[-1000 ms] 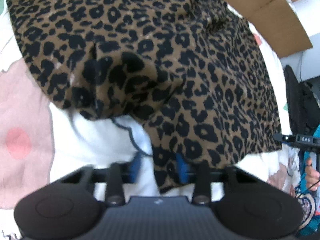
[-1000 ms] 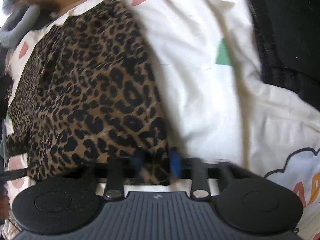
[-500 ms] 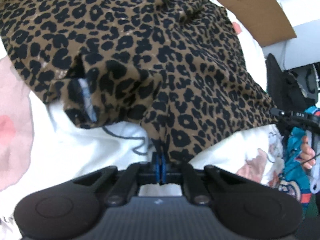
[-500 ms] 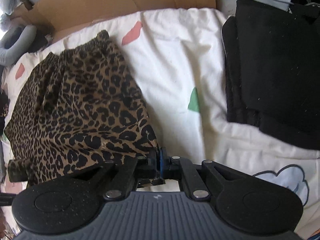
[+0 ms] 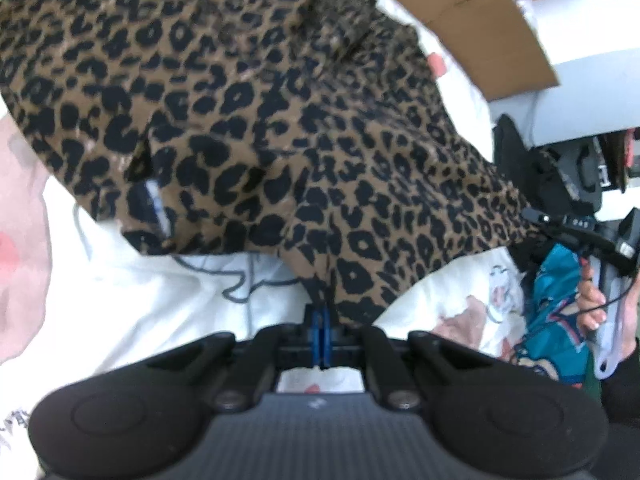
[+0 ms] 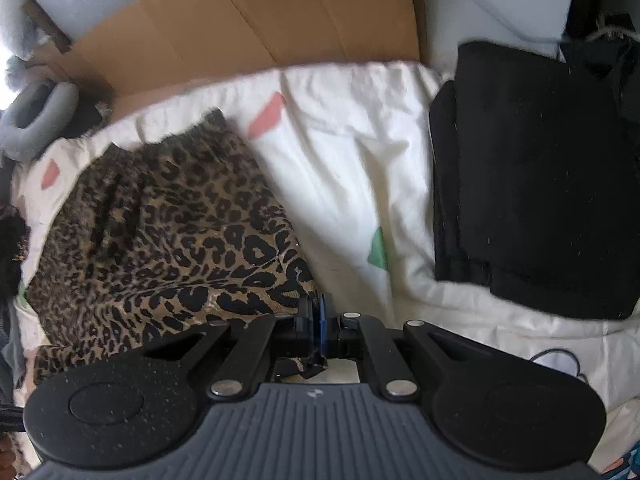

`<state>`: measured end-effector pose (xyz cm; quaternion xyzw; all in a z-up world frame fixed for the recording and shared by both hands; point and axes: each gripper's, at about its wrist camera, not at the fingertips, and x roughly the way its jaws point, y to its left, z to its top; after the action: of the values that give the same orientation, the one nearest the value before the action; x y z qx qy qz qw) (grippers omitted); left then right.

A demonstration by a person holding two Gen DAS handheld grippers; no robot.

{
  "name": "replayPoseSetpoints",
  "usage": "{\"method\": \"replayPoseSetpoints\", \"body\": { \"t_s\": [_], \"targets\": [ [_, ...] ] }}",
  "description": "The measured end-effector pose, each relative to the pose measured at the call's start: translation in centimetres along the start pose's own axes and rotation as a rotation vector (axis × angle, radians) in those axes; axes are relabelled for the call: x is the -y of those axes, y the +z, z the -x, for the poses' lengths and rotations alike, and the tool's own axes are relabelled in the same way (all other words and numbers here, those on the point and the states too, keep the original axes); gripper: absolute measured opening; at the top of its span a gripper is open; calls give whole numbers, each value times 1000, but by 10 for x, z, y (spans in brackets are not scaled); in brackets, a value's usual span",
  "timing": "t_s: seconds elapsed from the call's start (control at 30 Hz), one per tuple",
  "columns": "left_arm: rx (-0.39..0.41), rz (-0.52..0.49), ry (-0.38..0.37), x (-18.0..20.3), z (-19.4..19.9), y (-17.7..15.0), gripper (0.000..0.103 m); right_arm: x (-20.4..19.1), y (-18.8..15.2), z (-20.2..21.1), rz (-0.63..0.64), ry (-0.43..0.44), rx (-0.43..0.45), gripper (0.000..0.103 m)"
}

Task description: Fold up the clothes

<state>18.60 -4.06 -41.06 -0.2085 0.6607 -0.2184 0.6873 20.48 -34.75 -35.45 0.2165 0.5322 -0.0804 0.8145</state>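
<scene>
Since both grippers have the near hem pinched, the whole fold comes down to which way the leopard-print garment (image 5: 256, 128) runs from the jaws: it stretches straight away from both of them, long axis pointing toward the cardboard (image 6: 256, 28) at the far side of the bed (image 6: 344, 184). The left gripper (image 5: 320, 330) has its jaws clamped tight on one bottom corner, and the right gripper (image 6: 316, 328) is clamped on the other corner, a scrap of print poking out below the pads. Neither hand looks nearer the far edge, so I'd guess both carry the hem forward together.

What's hard to tell: the far waistband end is bunched and blurry in the right view, and its left edge is cut off in the left view. There's a dark flap or label (image 5: 150, 208) under the lifted fold I can't identify. A black folded pile (image 6: 532, 176) sits well off to the right.
</scene>
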Motion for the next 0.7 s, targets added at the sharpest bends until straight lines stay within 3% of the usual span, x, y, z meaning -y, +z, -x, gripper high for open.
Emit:
{"method": "replayPoseSetpoints", "body": {
  "t_s": [0.17,0.37,0.47,0.5,0.53,0.6,0.7],
  "targets": [
    [-46,-30,72,-16,-22,-9,3,8,-13,-32,-11,-38,-47,0],
    [-31,-97,164,-24,-26,-16,4,9,-34,-58,-21,-86,-99,4],
    [-15,-130,187,-22,-12,-25,16,2,-35,-47,-3,-106,-65,12],
    [-5,-130,188,-21,-5,-27,26,0,-34,-41,-2,-104,-51,19],
    [9,-118,179,-18,4,-28,41,-1,-33,-35,-9,-99,-43,33],
    [52,-93,170,-18,23,-29,55,-2,-30,-23,-26,-86,-26,42],
    [133,-78,184,-14,50,-30,61,2,-20,-5,-116,-33,7,42]
  ]
}}
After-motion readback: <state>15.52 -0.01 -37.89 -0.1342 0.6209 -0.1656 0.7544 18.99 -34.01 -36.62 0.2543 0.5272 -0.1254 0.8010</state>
